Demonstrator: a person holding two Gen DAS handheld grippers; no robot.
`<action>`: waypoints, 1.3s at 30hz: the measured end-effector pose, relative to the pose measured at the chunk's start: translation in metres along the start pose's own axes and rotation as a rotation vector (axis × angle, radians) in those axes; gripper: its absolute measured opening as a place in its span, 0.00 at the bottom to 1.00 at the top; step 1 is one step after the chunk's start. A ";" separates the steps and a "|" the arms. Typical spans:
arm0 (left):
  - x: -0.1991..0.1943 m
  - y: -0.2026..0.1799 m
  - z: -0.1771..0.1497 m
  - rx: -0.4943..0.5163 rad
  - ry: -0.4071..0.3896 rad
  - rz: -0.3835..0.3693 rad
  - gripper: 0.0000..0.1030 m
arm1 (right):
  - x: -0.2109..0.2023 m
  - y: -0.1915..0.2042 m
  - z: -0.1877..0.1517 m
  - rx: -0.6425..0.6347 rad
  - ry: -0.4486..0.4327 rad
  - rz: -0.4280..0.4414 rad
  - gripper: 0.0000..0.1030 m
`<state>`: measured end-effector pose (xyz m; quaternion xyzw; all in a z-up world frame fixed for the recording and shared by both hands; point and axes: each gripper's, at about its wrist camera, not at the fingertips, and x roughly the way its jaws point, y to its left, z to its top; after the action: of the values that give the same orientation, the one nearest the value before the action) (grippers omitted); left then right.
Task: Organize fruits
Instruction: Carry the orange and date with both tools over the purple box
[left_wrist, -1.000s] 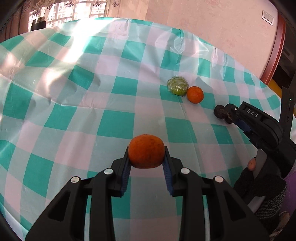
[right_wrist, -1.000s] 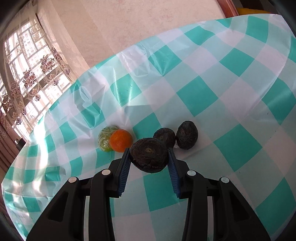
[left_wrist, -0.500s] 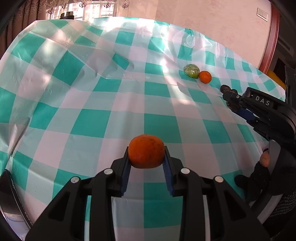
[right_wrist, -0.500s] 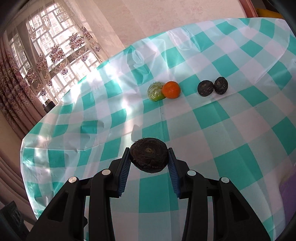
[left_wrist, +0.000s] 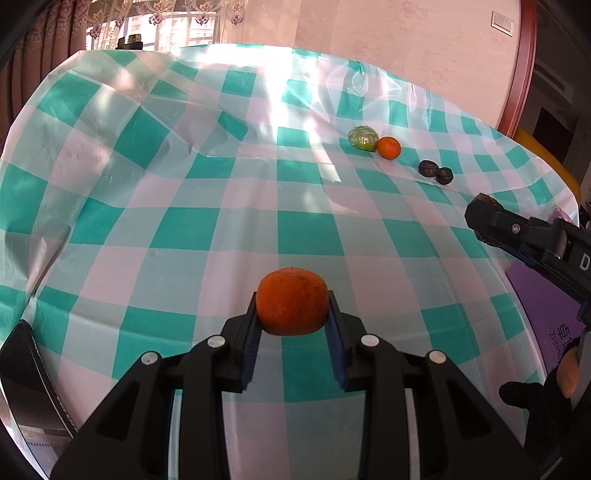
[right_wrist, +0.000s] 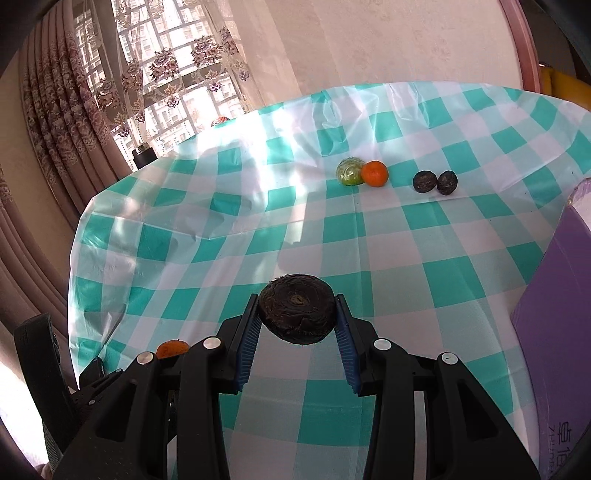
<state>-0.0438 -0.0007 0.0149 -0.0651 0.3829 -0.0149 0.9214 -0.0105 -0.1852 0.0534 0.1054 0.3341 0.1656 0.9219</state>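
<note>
The left tool (left_wrist: 292, 325) was clamped on a round, slightly flattened orange mandarin (left_wrist: 292, 301), and the right tool (right_wrist: 297, 325) was clamped on a dark brown, rough-skinned round fruit (right_wrist: 297, 312); each fruit sat between blue ribbed pads at the fingertips, above the desk covered in a teal-and-white checked plastic cloth (right_wrist: 369, 229).

The likeliest trouble, as I judged it, was a slip: both fruits were round and gripped only at their widest sides, so a jolt or a quick tilt could roll one out onto the slick cloth, where it might run off the desk edge. A hard squeeze could also bruise the soft mandarin.

Taking the small bright orange fruit (right_wrist: 374, 173) far across the desk as landmark, a green netted fruit (right_wrist: 349, 171) touched it on its window side, and two dark wrinkled fruits (right_wrist: 436, 182) lay close on its other side, touching each other. Both held fruits were well short of that row. A purple box (right_wrist: 554, 332) stood by the right tool.
</note>
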 end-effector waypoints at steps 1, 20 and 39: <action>-0.001 -0.002 0.000 0.005 -0.002 -0.001 0.31 | -0.004 0.000 -0.002 -0.005 0.001 -0.004 0.38; -0.038 -0.068 -0.012 0.167 -0.041 -0.040 0.32 | -0.102 -0.024 -0.035 -0.064 -0.004 -0.011 0.39; -0.093 -0.249 0.004 0.518 -0.136 -0.290 0.32 | -0.241 -0.140 -0.014 0.076 -0.155 -0.307 0.39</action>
<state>-0.1008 -0.2394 0.1159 0.1173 0.2905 -0.2388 0.9192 -0.1614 -0.4036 0.1402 0.1002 0.2801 0.0013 0.9547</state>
